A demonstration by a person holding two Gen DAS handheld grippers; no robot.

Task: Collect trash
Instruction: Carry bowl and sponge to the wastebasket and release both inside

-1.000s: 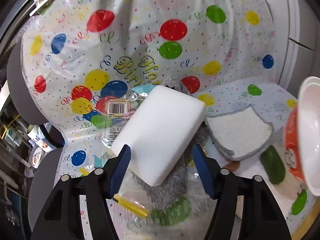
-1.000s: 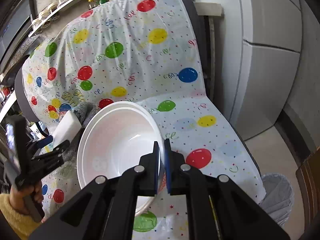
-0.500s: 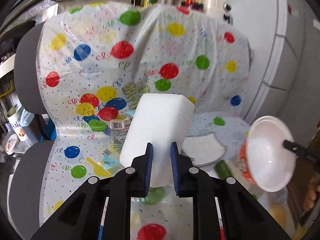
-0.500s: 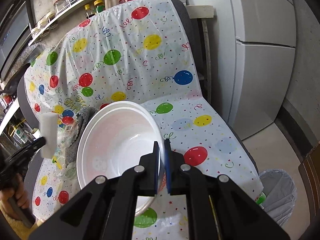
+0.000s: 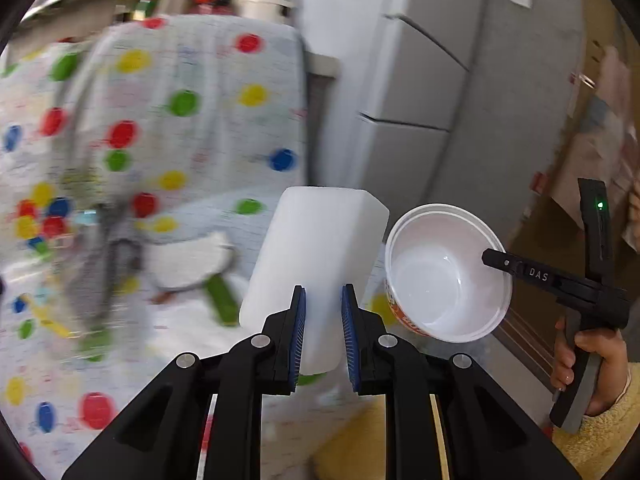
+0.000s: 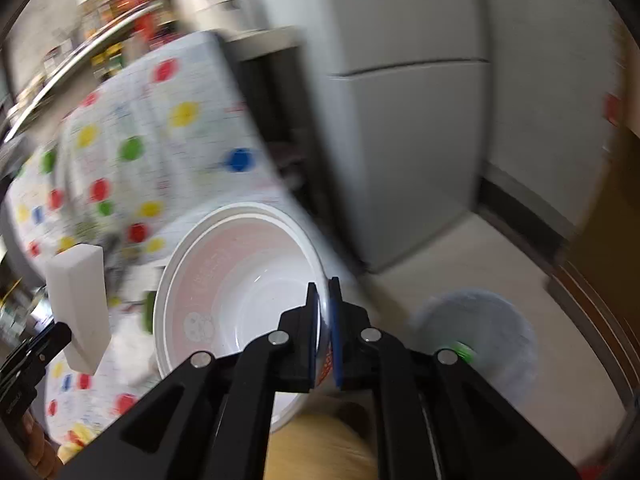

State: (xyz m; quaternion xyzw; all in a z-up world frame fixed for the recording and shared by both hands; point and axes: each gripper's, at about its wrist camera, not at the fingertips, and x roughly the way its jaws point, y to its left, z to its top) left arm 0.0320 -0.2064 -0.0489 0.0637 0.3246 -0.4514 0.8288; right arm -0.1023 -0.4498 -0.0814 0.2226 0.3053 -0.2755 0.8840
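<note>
My left gripper (image 5: 323, 300) is shut on a white foam block (image 5: 316, 252) and holds it upright in the air. The block also shows at the left of the right wrist view (image 6: 80, 304). My right gripper (image 6: 324, 296) is shut on the rim of a white disposable bowl (image 6: 240, 292) with red print outside. The bowl also shows in the left wrist view (image 5: 444, 276), just right of the block, with my right gripper (image 5: 490, 258) pinching its rim. A bin lined with a pale bag (image 6: 476, 336) stands on the floor at lower right.
A seat draped in a balloon-print plastic cover (image 5: 160, 128) lies at left, blurred, with a grey cloth (image 5: 112, 248), a white pad (image 5: 188, 256) and wrappers on it. A grey fridge (image 6: 400, 120) stands behind. A shelf of jars (image 6: 100, 32) runs along the back.
Both grippers swung right, away from the seat, carrying the block and the bowl. The fridge, floor and lined bin came into view. The left gripper closed on the block a second ago.
</note>
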